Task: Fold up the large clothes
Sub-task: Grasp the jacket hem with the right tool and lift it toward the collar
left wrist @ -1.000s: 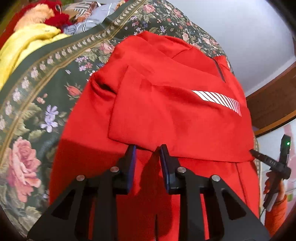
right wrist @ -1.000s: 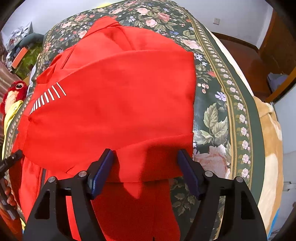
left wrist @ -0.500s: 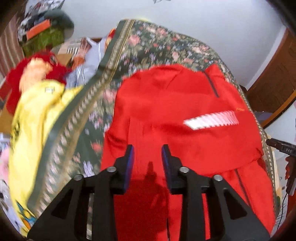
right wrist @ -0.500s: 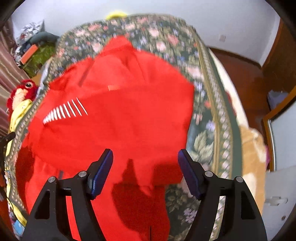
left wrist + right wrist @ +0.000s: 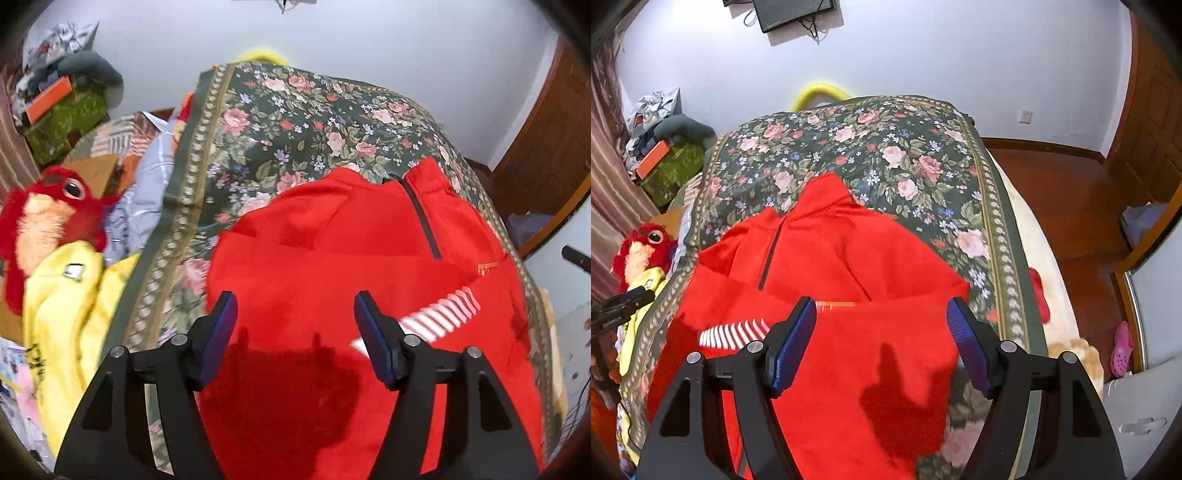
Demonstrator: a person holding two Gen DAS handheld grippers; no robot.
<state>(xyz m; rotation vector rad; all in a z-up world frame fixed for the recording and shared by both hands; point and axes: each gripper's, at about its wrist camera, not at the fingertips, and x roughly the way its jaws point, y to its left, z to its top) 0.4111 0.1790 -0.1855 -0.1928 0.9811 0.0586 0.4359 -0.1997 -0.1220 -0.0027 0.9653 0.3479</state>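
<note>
- Left claw (image 5: 295,332): jaws spread wide, nothing between them, hanging above the red jacket (image 5: 351,266) without touching it; its shadow falls on the cloth just below.
- Right claw (image 5: 881,338): also wide apart, holding nothing, above the jacket's right side; blue pads (image 5: 792,347) clear of the fabric.
- Jacket lies on the floral bedspread (image 5: 886,147), partly folded over itself. White stripe patch (image 5: 733,334) facing up, dark zipper (image 5: 772,254) running toward the collar at the far end.
- Left of the bed: yellow garment (image 5: 70,295), then red plush toy (image 5: 44,218) beyond it.
- Farther back: green box (image 5: 674,170) with clutter on top, white wall (image 5: 905,55), wood floor (image 5: 1071,192) on the right.
</note>
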